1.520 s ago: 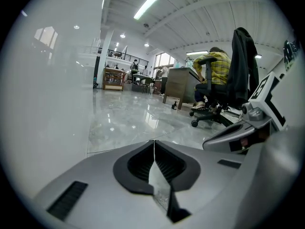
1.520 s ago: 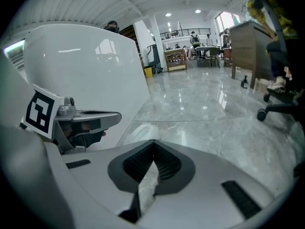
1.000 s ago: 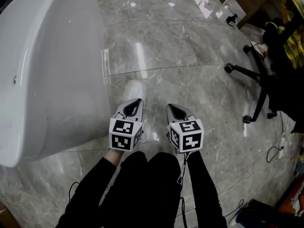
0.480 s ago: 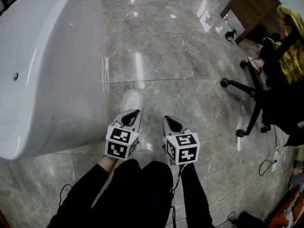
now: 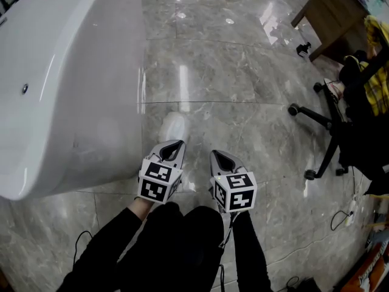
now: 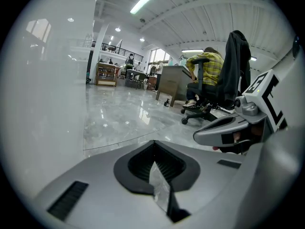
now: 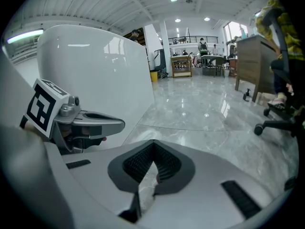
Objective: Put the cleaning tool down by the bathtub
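Only the gripper views show left gripper [image 6: 153, 143] and right gripper [image 7: 153, 142] fingers pressed together, empty.

A black office chair [image 5: 313, 117] stands on grey marble floor [image 5: 243, 72] near a wooden desk [image 5: 328, 5].

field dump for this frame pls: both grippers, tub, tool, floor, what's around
left gripper: fingers shut, nothing between them; close beside the bathtub's outer wall
right gripper: fingers shut, empty; alongside the left gripper, not touching it
bathtub: white, on the person's left, standing on the floor
cleaning tool: not seen in any view
floor: glossy grey marble tiles
surroundings: office chair and wooden desk to the right; seated person in a yellow plaid shirt at the desk
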A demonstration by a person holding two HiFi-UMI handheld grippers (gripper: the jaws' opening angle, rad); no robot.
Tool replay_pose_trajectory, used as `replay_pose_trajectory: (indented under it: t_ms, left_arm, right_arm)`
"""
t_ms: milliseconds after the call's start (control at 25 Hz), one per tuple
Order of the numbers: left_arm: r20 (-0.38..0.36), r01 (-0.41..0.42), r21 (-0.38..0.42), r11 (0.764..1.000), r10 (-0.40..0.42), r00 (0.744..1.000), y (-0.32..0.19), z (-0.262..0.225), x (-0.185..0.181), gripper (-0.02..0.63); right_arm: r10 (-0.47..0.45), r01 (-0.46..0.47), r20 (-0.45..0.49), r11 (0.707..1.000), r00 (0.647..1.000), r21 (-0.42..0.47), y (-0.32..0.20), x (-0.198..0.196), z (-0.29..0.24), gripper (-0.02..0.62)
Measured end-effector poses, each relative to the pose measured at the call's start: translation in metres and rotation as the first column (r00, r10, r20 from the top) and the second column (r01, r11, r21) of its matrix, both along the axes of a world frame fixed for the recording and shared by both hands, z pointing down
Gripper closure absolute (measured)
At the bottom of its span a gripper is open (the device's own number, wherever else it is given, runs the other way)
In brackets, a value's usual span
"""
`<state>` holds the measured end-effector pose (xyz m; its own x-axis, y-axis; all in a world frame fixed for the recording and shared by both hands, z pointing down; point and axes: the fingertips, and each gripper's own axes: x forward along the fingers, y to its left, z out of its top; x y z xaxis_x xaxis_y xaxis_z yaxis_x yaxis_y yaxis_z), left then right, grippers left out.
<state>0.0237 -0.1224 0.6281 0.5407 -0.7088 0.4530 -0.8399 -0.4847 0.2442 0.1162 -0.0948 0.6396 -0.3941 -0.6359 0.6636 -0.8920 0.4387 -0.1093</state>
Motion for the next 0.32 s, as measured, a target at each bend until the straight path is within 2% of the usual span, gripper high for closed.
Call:
replay_pose_trajectory:
  t_ms: [320]
  left_arm:
    - [-0.011,0.019,-0.001,1.0,-0.019,1.0,-0.0015,-0.0005,-0.0009,0.597]
  right_arm:
    - [-0.003,0.003,-0.003,1.0,1.0,-0.004,0.0016,0.0009,0.0016,0.597]
